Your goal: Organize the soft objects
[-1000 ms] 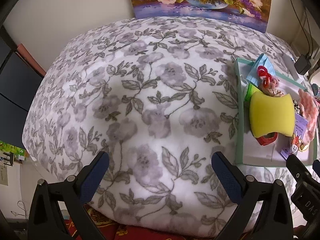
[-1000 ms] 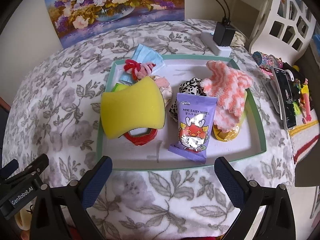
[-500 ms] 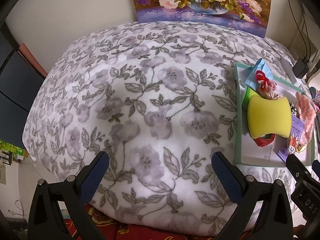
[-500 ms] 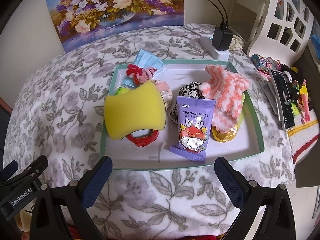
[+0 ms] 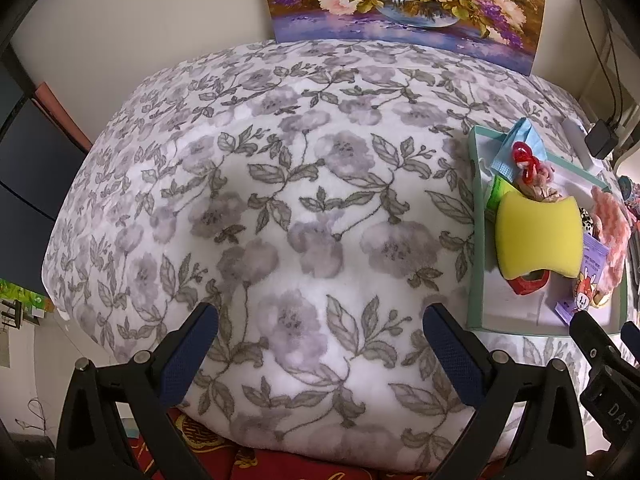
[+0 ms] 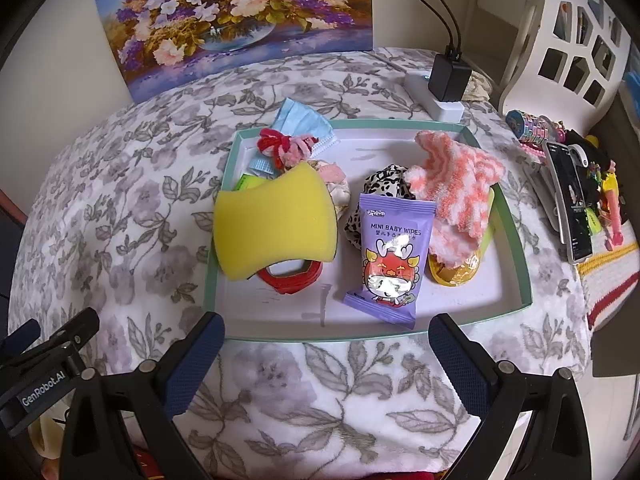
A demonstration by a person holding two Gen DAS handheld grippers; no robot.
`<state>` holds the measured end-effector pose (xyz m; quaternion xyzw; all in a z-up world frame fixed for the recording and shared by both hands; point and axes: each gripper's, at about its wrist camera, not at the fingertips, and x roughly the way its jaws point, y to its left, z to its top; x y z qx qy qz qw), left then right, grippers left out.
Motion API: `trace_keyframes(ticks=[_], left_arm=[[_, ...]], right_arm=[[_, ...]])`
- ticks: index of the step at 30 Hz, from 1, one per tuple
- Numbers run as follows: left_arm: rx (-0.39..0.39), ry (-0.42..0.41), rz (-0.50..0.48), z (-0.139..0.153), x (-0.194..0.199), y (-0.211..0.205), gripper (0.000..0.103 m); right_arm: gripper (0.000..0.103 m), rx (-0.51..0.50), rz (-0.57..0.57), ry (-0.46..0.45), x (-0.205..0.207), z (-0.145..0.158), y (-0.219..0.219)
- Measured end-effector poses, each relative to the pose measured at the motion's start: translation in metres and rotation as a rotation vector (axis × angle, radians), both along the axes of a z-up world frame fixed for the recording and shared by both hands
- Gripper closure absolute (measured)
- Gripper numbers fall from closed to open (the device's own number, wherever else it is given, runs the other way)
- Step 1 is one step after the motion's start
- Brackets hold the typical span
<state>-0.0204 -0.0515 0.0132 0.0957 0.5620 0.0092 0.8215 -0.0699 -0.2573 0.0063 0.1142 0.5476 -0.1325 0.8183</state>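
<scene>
both grippers have drawn back and risen a little over the last second, so the tray [image 6: 516, 240] sits smaller and farther up in the right wrist view, and more of the flowered blanket [image 5: 280, 200] shows in the left wrist view; nothing in the tray has shifted; the left gripper [image 5: 320, 344] hovers over bare blanket with its fingers wide apart and nothing between them; the right gripper [image 6: 326, 348] hangs just short of the tray's near rim, fingers likewise spread and empty; the soft things all lie inside the green-rimmed tray on the blanket-covered bench; a yellow sponge [image 6: 276, 224] rests at the left side, tilted over a red ring-shaped piece [image 6: 290, 276]; behind it lie a blue face mask [image 6: 304, 124] and a red and pink yarn tie [image 6: 286, 146]; a purple pack of baby wipes [image 6: 390, 256] lies in the middle, overlapping a leopard-print scrunchie [image 6: 384, 182]; a fluffy orange and white cloth [image 6: 456, 184] is heaped on the right, covering part of a gold item [image 6: 452, 274]; in the left wrist view the tray [image 5: 476, 240] sits at the right edge; a flower painting [image 6: 236, 12] leans on the wall behind; a black charger [image 6: 450, 78] sits in a white power strip beyond the tray; a phone [image 6: 570, 200] lies off to the right.
</scene>
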Motion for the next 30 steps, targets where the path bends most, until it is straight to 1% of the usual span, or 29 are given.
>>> trace_keyframes(ticks=[13,30], left_arm=[[0.004,-0.008,0.006,0.0008,0.0031,0.0036,0.001],[0.008,0.001,-0.002,-0.0018,0.004,0.0016,0.001]], right_arm=[[0.0,-0.004,0.005,0.004,0.0012,0.0001,0.0032],[0.0,-0.009,0.017,0.008,0.0035,-0.0007,0.005]])
